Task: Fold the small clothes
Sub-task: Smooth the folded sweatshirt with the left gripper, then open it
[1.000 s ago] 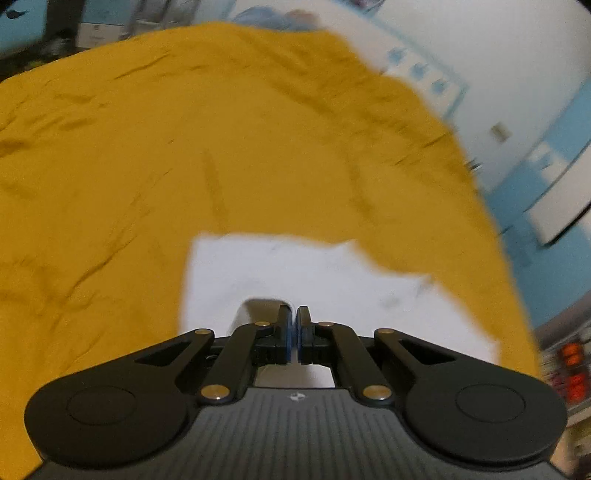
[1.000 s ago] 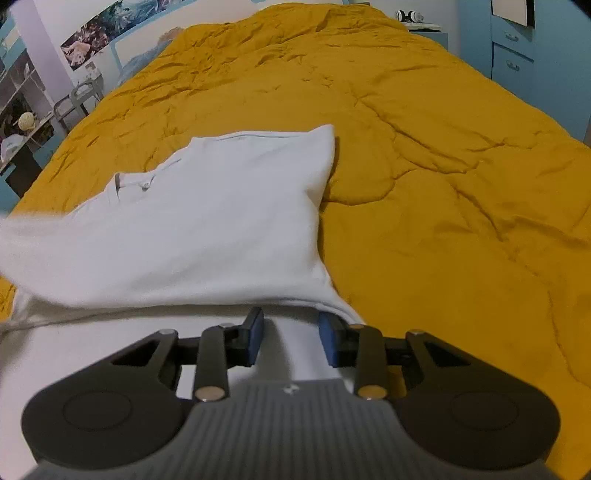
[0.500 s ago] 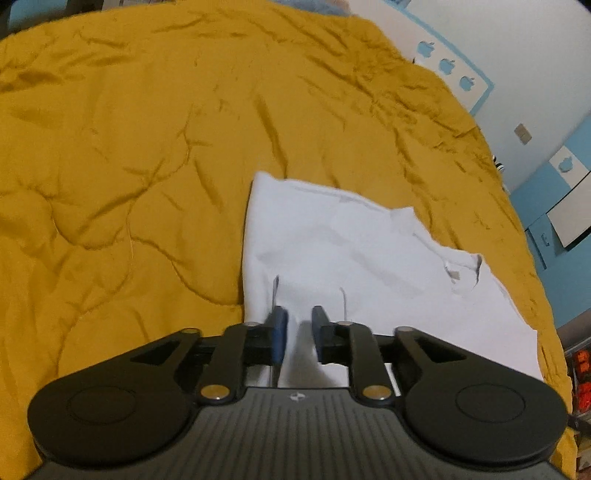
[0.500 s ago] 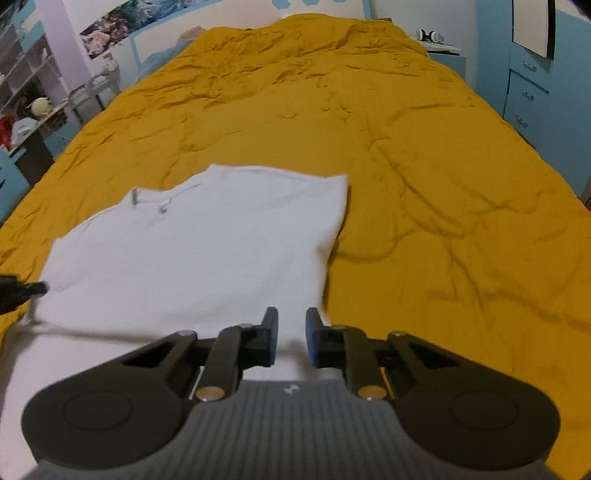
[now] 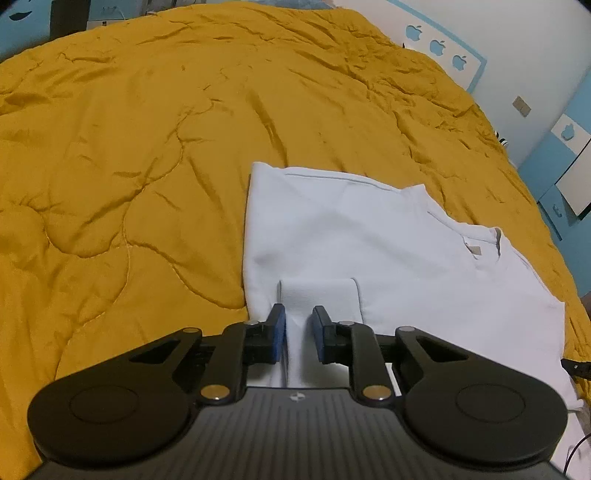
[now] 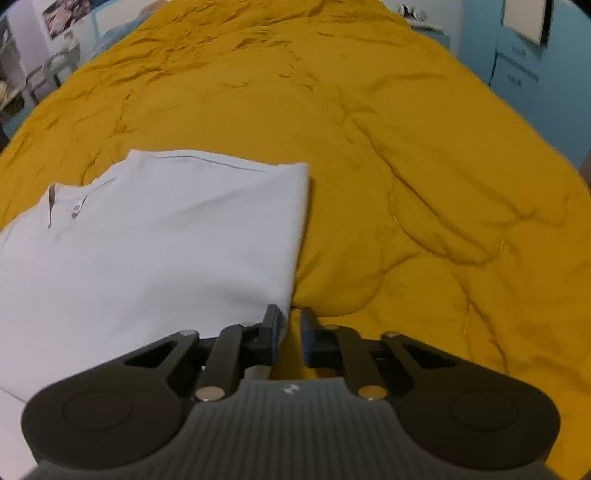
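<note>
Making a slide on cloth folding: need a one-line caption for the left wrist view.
Left tongs part-open over a folded white shirt on a mustard quilt.

We see a mustard quilt (image 5: pixel 155 147) covering the bed; beyond it, a white wall (image 5: pixel 517 33) with apple stickers (image 5: pixel 437 47), and blue drawers (image 6: pixel 524 70) alongside.

We see our left gripper (image 5: pixel 298 332) and right gripper (image 6: pixel 291 332) built alike: black linkage arms with brass-coloured pivot pins, blue pads on the fingertips (image 5: pixel 277 330), round black discs either side of a ribbed grey body bearing a small white mark
</note>
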### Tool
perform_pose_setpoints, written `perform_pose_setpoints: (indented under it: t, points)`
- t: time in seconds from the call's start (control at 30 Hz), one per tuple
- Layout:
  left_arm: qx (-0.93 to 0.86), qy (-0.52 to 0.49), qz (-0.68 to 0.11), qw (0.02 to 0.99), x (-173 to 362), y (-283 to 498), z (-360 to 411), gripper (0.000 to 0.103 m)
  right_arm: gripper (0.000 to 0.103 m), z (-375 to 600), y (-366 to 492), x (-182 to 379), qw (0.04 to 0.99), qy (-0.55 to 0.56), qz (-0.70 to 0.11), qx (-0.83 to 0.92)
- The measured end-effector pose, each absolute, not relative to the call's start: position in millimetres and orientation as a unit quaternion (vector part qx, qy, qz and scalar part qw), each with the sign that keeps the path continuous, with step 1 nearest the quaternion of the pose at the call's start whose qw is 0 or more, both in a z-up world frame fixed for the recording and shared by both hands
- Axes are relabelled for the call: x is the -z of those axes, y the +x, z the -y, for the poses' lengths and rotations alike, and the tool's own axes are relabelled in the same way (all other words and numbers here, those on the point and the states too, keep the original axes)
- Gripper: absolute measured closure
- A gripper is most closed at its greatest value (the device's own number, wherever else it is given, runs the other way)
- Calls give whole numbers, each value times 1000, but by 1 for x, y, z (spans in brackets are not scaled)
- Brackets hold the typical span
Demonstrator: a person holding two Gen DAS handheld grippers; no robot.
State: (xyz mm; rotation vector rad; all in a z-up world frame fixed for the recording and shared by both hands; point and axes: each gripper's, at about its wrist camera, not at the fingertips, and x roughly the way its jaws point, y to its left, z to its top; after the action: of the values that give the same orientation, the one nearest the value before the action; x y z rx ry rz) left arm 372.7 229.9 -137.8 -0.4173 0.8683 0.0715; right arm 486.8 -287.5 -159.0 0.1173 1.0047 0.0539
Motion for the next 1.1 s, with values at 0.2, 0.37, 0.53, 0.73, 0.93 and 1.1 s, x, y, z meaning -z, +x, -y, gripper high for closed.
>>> perform_pose_setpoints:
  t: [0.2, 0.37, 0.53, 0.73, 0.93, 1.1]
  points:
    - [-35, -202, -411, 888, 135, 370, -230, 80, 101, 295, 464, 130, 884, 68, -462, -31]
    - [-36, -181, -417, 890, 112, 354, -223, 79, 99, 272, 430, 104, 890, 45, -448, -68]
    - [-7, -140, -431, 891, 105, 339, -208, 79, 99, 263, 407, 117, 878, 33, -471, -75]
    - [-26, -148, -460, 875, 120, 342, -210, 74, 103, 267, 405, 137, 865, 56, -495, -60]
    - [18, -119, -431, 894, 81, 307, -195, 62, 94, 263, 380, 89, 885, 40, -453, -99]
    - [71, -74, -420, 901, 51, 260, -178, 62, 87, 271, 337, 43, 899, 20, -419, -128]
